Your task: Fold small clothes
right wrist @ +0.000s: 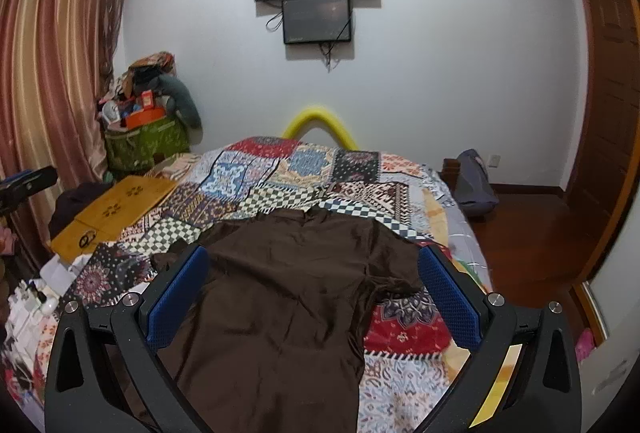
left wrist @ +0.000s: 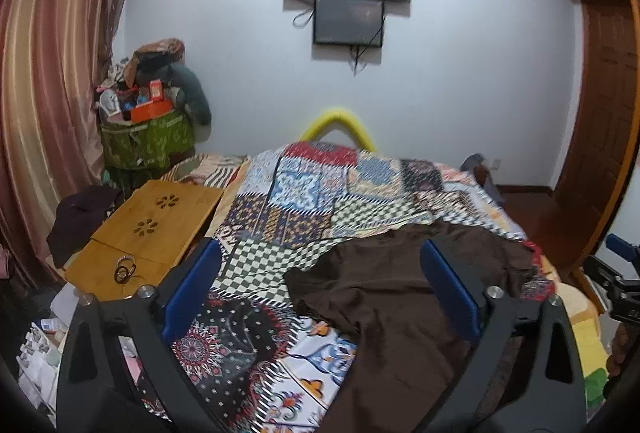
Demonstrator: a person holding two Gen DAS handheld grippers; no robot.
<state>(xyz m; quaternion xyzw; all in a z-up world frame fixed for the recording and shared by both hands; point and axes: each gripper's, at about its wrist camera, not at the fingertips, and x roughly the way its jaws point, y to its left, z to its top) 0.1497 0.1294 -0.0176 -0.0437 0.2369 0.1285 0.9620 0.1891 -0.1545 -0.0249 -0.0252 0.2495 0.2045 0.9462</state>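
Brown shirt (right wrist: 288, 297): spread flat on patchwork bedspread (right wrist: 304, 169), no fold made yet. Left gripper (left wrist: 320, 293) and right gripper (right wrist: 312, 297): jaws wide, holding nothing.

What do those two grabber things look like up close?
Both match: the left gripper and right gripper have black angular frames, two bright blue bumpy pads each, and round silver bolts at the joints. No cables, sleeves or markings are visible.
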